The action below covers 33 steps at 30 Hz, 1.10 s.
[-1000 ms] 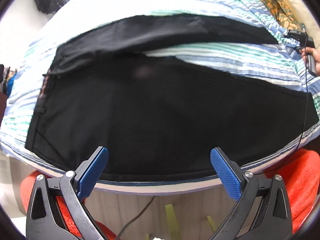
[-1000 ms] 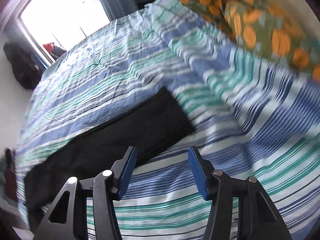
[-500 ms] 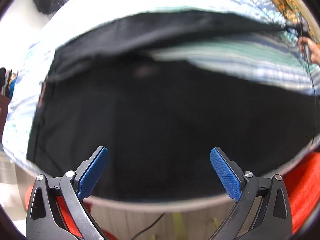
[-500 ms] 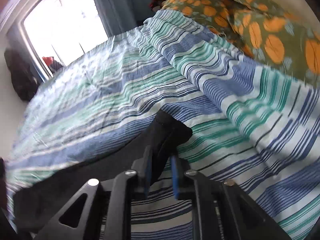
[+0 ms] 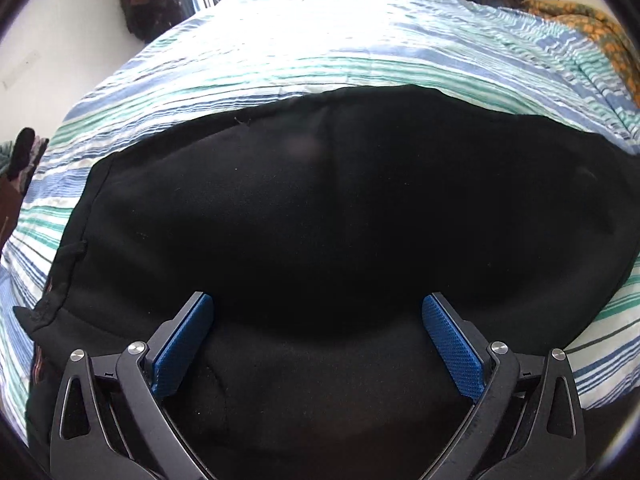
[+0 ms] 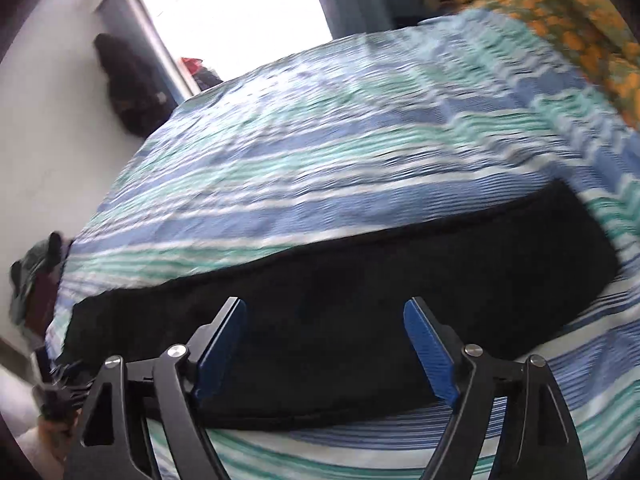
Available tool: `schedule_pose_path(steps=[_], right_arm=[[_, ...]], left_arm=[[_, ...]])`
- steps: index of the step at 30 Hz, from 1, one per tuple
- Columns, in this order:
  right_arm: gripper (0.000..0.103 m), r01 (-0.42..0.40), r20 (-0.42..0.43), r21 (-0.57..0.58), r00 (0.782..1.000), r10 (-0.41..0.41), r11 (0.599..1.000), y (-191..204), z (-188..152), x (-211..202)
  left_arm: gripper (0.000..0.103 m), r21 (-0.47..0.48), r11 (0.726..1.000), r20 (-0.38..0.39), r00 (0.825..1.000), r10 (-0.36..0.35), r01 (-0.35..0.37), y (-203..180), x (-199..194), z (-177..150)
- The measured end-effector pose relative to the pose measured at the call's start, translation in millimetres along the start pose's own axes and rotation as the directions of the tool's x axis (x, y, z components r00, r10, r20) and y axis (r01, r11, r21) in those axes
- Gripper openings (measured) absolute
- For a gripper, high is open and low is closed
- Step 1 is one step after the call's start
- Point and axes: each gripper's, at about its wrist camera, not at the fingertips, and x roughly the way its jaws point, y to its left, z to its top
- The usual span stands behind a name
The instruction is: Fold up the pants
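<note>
Black pants [image 5: 320,208] lay on striped bedspread [image 5: 340,52]; left gripper [image 5: 318,312] and right gripper [image 6: 324,316] hovered released (nothing held).

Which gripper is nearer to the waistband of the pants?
Left. The left gripper is open over the pants beside the waistband; the right gripper is open farther along the legs.

The right wrist view is smeared with motion blur: the stripes of the bedspread [image 6: 320,152] run together, and the edge of the pants [image 6: 360,288] is soft. In the left wrist view the black pants [image 5: 320,220] show almost no folds or seams, and their lower part runs behind the fingers [image 5: 182,348] and past the frame's bottom edge.
</note>
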Motion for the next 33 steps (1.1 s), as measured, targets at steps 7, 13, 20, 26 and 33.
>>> schedule_pose_path(steps=[7, 13, 20, 26, 33], right_arm=[[0.086, -0.019, -0.149, -0.135, 0.989, -0.001, 0.991, 97, -59, 53], [0.086, -0.177, -0.157, -0.173, 0.976, 0.150, 0.969, 133, -163, -57], [0.086, 0.268, -0.165, 0.218, 0.958, -0.235, 0.938, -60, -262, -169], [0.086, 0.452, -0.100, 0.462, 0.882, -0.461, 0.763, -154, -289, -246], [0.087, 0.479, -0.011, 0.376, 0.858, -0.513, 0.793, -106, -267, -236]], left_arm=[[0.102, -0.001, 0.995, 0.005, 0.995, -0.103, 0.103, -9, -77, -18], [0.102, 0.128, 0.982, -0.079, 0.989, -0.126, 0.136, -41, -91, -94], [0.103, 0.134, 0.989, -0.011, 0.998, -0.063, 0.064, -46, -97, -128], [0.103, 0.118, 0.991, -0.050, 0.997, -0.065, 0.070, -44, -99, -122], [0.102, 0.029, 1.000, 0.056, 0.998, 0.009, -0.010, 1, -123, -79]])
